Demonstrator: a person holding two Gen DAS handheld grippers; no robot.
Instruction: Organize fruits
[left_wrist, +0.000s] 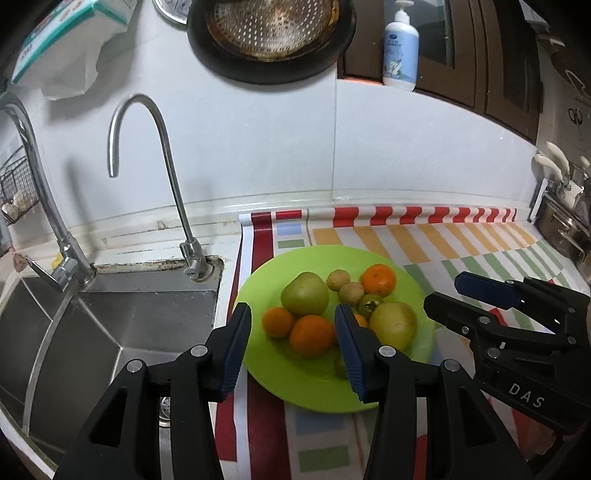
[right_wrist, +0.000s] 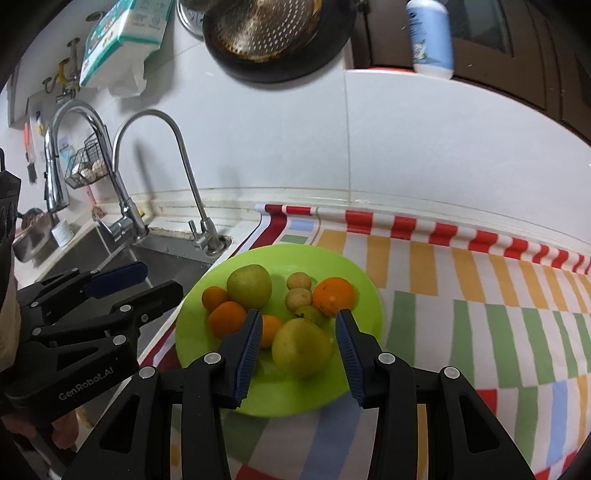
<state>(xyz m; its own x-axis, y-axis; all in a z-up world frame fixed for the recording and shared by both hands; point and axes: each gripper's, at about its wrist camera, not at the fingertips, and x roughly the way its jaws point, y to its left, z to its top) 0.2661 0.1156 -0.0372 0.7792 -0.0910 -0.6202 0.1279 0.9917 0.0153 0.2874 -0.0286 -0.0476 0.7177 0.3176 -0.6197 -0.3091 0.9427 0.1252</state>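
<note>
A lime-green plate (left_wrist: 269, 376) (right_wrist: 207, 373) on a striped mat holds the fruit: two green-yellow pears (left_wrist: 305, 297) (left_wrist: 393, 325), several oranges (left_wrist: 311, 335) (left_wrist: 378, 280), two small tan round fruits (left_wrist: 337, 280) and a small green tomato (left_wrist: 369, 305). My left gripper (left_wrist: 293, 314) is open above the plate's near left part, over the front oranges. My right gripper (right_wrist: 299, 319) is open above the near pear (right_wrist: 301, 347), jaws on either side of it without touching. Each gripper also shows in the other's view: the right gripper (left_wrist: 443, 295), the left gripper (right_wrist: 159, 278).
A steel sink (left_wrist: 110, 332) with two faucets (left_wrist: 162, 184) lies left of the plate. The colourful striped mat (right_wrist: 461, 302) covers the counter to the right. A strainer pan (left_wrist: 269, 33), a tissue pack and a soap bottle (left_wrist: 400, 48) are on the back wall. Pots stand at the far right.
</note>
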